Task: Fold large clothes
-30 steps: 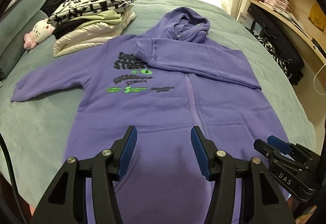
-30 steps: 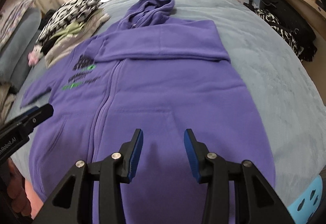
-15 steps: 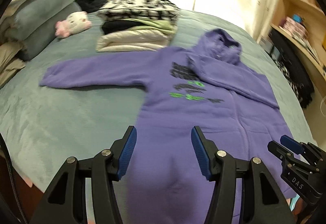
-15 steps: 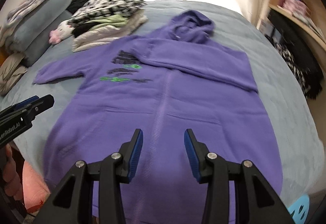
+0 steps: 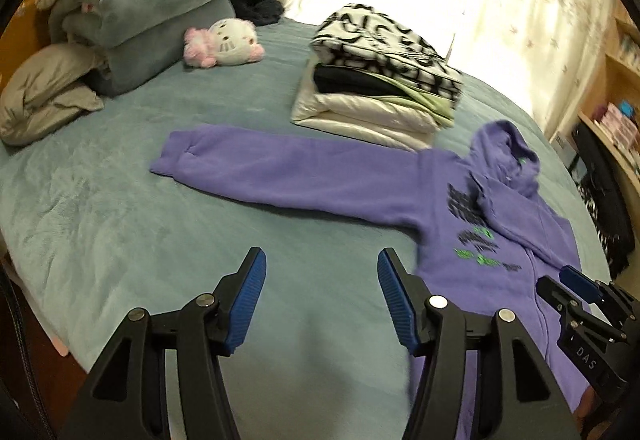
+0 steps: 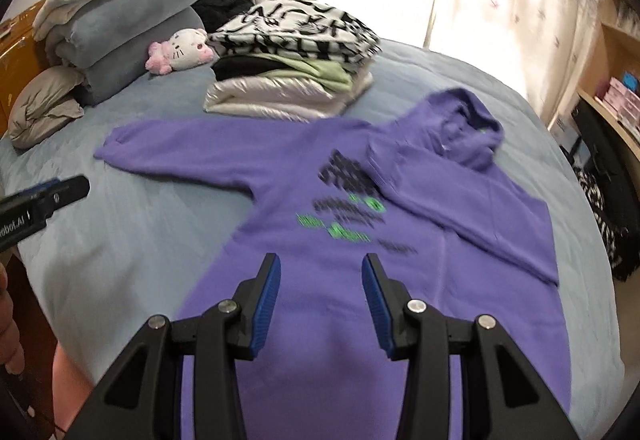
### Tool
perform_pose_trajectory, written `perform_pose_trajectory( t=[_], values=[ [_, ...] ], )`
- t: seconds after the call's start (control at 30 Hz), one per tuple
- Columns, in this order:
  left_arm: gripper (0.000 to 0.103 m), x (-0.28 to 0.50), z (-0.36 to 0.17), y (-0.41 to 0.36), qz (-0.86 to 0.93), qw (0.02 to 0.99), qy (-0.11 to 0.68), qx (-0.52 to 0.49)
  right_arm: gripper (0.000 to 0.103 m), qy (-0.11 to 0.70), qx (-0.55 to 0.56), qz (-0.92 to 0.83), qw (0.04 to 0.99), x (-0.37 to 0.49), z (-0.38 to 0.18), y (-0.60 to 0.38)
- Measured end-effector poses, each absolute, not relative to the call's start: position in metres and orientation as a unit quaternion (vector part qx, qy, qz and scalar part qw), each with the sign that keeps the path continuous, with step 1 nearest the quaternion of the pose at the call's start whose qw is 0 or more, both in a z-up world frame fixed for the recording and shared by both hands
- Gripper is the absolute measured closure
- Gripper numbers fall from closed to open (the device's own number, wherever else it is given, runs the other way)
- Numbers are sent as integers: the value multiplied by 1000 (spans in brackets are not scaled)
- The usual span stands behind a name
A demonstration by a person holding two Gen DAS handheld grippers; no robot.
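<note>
The purple hoodie (image 6: 360,280) lies face up on the blue-grey bedspread (image 5: 120,208), hood toward the window; one sleeve (image 6: 452,200) is already folded across the chest, while the other sleeve (image 5: 280,176) stretches flat out to the side, its cuff (image 5: 176,156) pointing toward the pillows. The step in hand looks like folding that outstretched sleeve in. The left gripper (image 5: 320,300) hangs over bare bedspread just beside the hoodie's side edge, its blue pads well apart and holding nothing; the right gripper (image 6: 320,296) hovers over the lower chest, jaws likewise spread and empty.

To do it well, the left gripper should probably travel to the cuff and pinch both fabric layers at the end, not mid-sleeve, so the sleeve lifts as one strip; it then ought to be carried across to lie parallel over the folded one. The right gripper could pin the shoulder seam, so the body does not drag. The stack of folded clothes (image 5: 380,80) sits close behind the sleeve; a plush toy (image 5: 228,44) lies farther off.
</note>
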State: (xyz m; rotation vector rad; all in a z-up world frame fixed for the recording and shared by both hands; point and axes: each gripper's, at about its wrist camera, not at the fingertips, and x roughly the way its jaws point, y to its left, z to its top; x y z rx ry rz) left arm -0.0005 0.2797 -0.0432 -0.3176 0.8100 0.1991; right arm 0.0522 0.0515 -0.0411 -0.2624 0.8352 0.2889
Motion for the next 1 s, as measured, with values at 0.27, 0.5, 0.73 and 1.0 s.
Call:
perform_pose_trajectory(
  t=[0.27,0.5,0.73,1.0],
  values=[
    [47,44,-78,338,99,889,404,-192,61,392,-118,144,901,104,-56,114],
    [47,78,-120,378,77,870,422,-242,61,414,-120,152,890,143,-89,159],
    [47,100,-173,429,37,824,427,-369,61,431,-118,163,880,162,-115,181],
    [61,121,-189,463,73,823,398,-398,61,461,-91,162,868,172,-134,171]
  ],
)
